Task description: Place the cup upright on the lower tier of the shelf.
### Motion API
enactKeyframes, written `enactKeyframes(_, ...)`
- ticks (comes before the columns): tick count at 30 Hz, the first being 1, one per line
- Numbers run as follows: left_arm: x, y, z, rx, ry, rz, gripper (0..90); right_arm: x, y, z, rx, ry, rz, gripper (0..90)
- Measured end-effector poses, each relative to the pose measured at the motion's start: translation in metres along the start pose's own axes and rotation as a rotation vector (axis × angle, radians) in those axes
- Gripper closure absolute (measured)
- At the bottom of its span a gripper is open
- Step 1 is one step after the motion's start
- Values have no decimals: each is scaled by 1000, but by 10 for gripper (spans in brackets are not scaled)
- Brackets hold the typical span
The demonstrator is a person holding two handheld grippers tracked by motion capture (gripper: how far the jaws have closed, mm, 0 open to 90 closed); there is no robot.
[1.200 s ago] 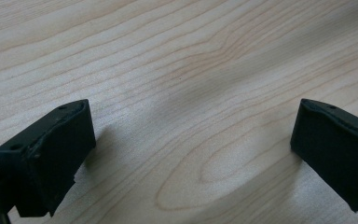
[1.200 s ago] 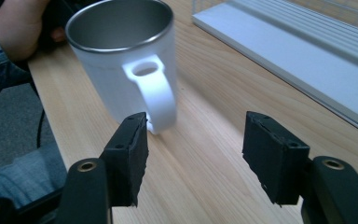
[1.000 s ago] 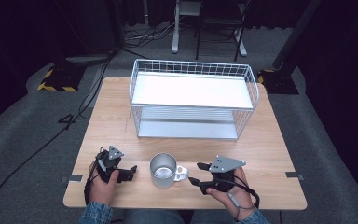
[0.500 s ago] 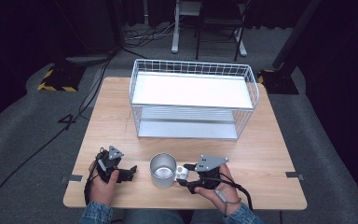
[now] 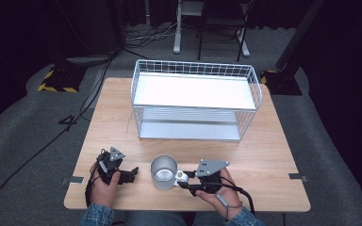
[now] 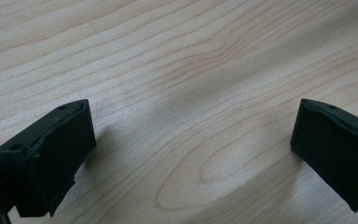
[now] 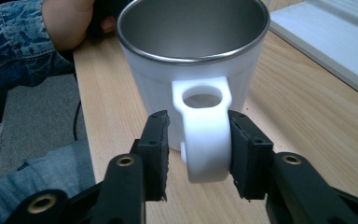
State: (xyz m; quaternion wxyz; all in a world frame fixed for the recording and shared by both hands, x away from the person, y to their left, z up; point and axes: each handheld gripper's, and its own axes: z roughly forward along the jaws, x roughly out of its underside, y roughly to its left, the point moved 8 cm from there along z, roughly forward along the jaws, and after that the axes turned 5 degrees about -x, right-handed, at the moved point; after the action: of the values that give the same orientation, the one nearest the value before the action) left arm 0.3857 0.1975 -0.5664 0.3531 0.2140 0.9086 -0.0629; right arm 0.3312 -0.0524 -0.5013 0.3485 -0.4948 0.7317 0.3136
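I'm closing my right gripper [image 7: 198, 154] on the white steel-lined mug's [image 7: 191, 60] handle [image 7: 204, 135], jaws just narrowing; left gripper [image 6: 191, 154] is resting agape over the wooden table [image 6: 177, 60]

1. A pale wooden table [image 5: 273, 155] stood on grey carpet [image 5: 37, 122].
2. A white wire basket rack [image 5: 195, 101] sat on the far half of the table, square to its edges, with a flat white shelf [image 5: 193, 92] up top and a second level beneath.
3. Past the table's far left corner lay a black block edged in yellow-and-black hazard stripes [image 5: 56, 81].
4. Black cables [image 5: 82, 106] trailed over the carpet on that side.
5. White metal stand legs [image 5: 209, 28] stood further back, in the dark.
6. Small grey tape tabs [image 5: 296, 177] marked the table's near edges.
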Motion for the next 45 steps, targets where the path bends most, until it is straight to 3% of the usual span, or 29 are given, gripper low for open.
enactKeyframes(5, 0, 0, 0, 0, 0, 0, 1, -1, -1, -1, 6, -5, -11, 704)
enactKeyframes(17, 0, 0, 0, 0, 0, -1, 1, -4, 3, -4, 12, -37, -56, 718)
enactKeyframes(24, 0, 0, 0, 0, 0, 0, 1, -8, 1, -9, 54, -75, -57, 719)
enactKeyframes(30, 0, 0, 0, 0, 0, 0, 1, -15, -6, -18, 77, -105, -30, 719)
enactKeyframes(45, 0, 0, 0, 0, 0, -1, 2, -38, -30, -33, 146, -147, -18, 718)
